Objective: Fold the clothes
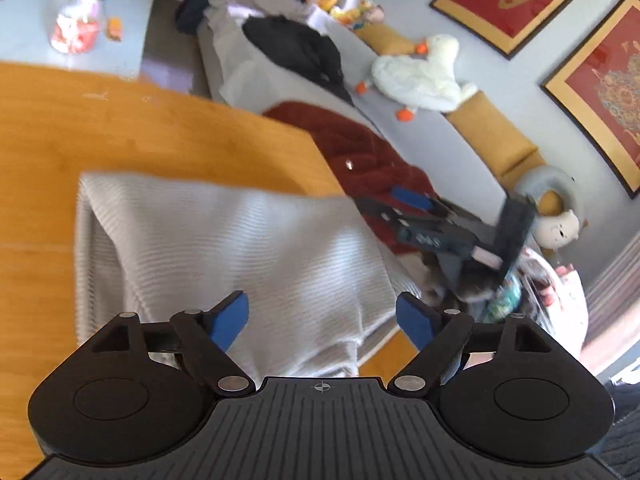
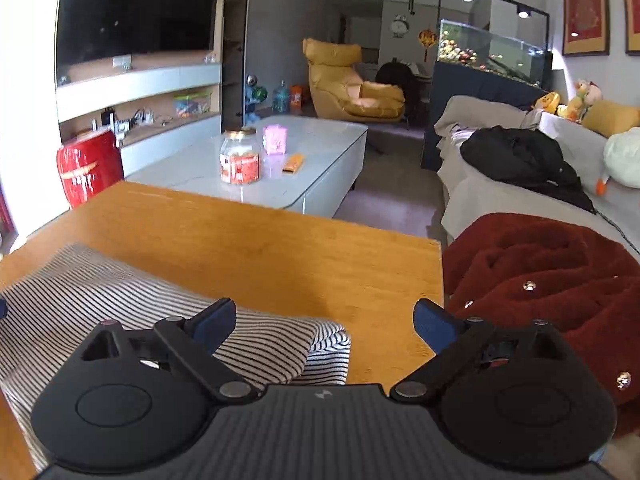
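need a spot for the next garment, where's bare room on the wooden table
Bare wood runs along the far half of the orange wooden table, between the folded black-and-white striped garment and the far edge facing the white coffee table. A narrower strip lies right of the garment, up to the edge beside the dark red fleece garment. The near left is crowded with cloth.

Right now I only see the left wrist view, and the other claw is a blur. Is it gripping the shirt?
Observer: No. The right claw is open, with nothing between its pads.
Operator: Is the shirt plain grey?
Observer: No, the striped shirt has thin dark stripes on white.
Operator: Does its right end reach the table edge?
Observer: No, bare wooden table shows between its folded end and that edge.
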A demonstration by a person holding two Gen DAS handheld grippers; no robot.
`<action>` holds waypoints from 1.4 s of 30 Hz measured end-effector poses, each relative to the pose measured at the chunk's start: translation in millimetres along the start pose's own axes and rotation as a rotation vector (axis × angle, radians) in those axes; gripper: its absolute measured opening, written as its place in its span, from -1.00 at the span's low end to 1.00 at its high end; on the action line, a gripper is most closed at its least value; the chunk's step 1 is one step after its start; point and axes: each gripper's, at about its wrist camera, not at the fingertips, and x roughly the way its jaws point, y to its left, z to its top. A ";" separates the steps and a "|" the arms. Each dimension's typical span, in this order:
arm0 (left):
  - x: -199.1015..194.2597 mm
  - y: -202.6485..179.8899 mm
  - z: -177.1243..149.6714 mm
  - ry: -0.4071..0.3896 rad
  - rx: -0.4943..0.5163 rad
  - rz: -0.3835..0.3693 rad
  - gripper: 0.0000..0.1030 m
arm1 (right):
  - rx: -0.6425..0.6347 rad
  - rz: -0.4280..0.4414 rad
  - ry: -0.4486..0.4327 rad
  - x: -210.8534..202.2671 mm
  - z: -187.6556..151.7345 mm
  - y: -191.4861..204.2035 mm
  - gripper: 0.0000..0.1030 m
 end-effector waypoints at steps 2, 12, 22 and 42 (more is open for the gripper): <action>29.4 6.2 -8.1 0.079 0.009 0.072 0.66 | -0.088 -0.036 0.060 19.2 -13.0 11.2 0.89; 80.7 16.5 44.9 -0.016 0.256 0.302 0.72 | -0.088 -0.029 0.044 -32.5 -51.0 39.6 0.99; 112.6 -5.6 72.6 -0.023 0.405 0.404 0.85 | -0.099 0.130 -0.042 -73.5 -19.8 41.4 1.00; 92.6 -4.3 20.2 0.053 0.413 0.359 0.91 | -0.046 -0.024 0.067 -31.0 -65.5 37.3 1.00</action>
